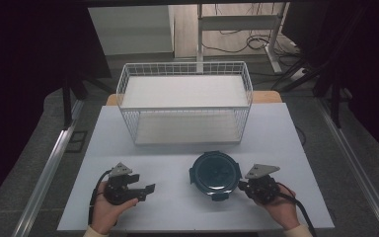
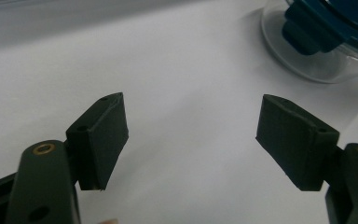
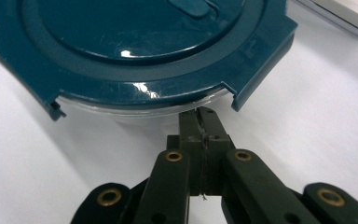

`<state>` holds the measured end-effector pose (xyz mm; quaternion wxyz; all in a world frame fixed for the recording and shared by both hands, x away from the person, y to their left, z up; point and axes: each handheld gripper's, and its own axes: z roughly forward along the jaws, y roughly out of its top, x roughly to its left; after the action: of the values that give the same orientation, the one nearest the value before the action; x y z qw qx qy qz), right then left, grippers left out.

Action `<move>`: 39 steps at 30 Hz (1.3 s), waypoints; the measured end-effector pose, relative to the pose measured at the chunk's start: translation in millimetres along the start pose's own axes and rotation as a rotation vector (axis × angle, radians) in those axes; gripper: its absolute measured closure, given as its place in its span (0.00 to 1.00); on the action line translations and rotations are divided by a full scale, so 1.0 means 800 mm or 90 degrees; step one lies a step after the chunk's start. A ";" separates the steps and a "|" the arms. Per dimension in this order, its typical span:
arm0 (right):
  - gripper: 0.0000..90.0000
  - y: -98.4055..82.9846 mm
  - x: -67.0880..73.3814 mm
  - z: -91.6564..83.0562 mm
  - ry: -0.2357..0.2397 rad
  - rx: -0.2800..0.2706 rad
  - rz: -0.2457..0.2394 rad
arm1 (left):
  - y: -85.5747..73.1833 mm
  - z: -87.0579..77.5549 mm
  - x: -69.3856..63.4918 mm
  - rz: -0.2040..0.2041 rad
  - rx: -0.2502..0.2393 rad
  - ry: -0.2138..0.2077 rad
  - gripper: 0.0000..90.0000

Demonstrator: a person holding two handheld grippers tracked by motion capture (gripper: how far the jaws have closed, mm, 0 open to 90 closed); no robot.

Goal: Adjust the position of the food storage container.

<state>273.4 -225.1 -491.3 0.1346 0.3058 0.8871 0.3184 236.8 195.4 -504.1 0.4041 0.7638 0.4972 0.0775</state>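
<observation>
A round clear container with a dark teal clip lid point(image 1: 214, 173) sits on the white table point(image 1: 172, 153), a little right of centre near the front. My right gripper point(image 1: 242, 185) is held just right of it. In the right gripper view its jaws are pressed flat together, and the right gripper's tips point(image 3: 200, 114) touch the clear rim just under the lid point(image 3: 140, 46), in a gap between two lid flaps. My left gripper point(image 1: 147, 191) rests at front left, apart from the container. The left gripper point(image 2: 191, 140) stands open with bare table between its pads, and the container point(image 2: 317, 51) is farther off.
A white wire basket point(image 1: 185, 66) with two shelves stands at the back middle of the table. The table's front edge lies just beneath both hands. Dark floor, metal rails and a desk frame with cables surround the table.
</observation>
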 end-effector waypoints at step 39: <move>1.00 0.075 0.050 0.053 0.049 -0.027 -0.074 | 0.000 -0.009 0.009 -0.017 -0.011 0.014 0.26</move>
<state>288.1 -143.3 -486.7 0.1252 0.2386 0.9009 0.3402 236.6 205.2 -501.4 0.4063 0.7527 0.5111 0.0847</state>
